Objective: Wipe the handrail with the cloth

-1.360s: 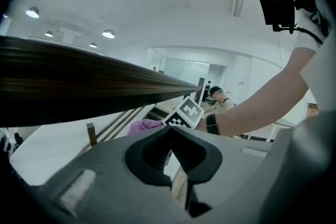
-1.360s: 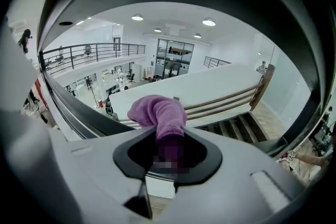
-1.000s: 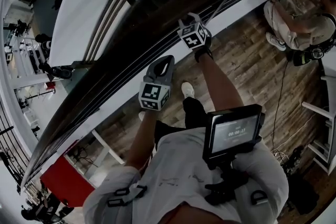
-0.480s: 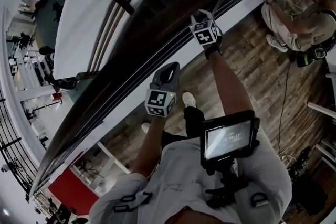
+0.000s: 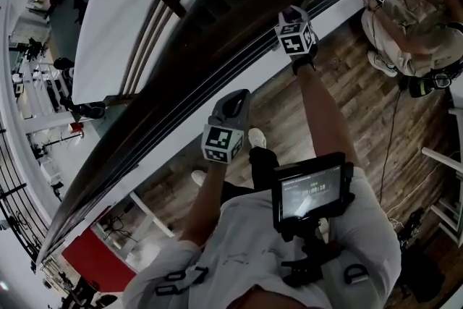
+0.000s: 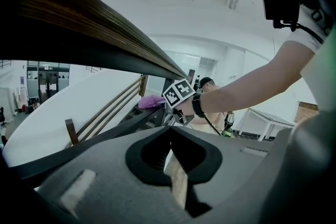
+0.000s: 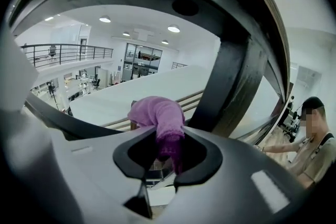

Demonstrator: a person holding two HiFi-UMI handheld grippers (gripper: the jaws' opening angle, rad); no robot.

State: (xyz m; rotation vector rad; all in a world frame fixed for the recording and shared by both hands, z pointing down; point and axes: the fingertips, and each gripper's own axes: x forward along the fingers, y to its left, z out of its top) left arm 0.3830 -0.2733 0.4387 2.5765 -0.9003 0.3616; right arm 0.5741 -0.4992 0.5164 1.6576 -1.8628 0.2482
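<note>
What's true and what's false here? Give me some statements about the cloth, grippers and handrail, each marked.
1. The right gripper is shut on the purple cloth. True.
2. The left gripper holds part of the cloth too. False: its jaws are together on nothing.
3. The cloth lies on the wooden floor. False: it is up by the handrail, in the right gripper.
4. Another person is in view. True.

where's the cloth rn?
The purple cloth is pinched in the right claw, against the dark handrail at the head view's upper right, beyond the left claw.
</note>
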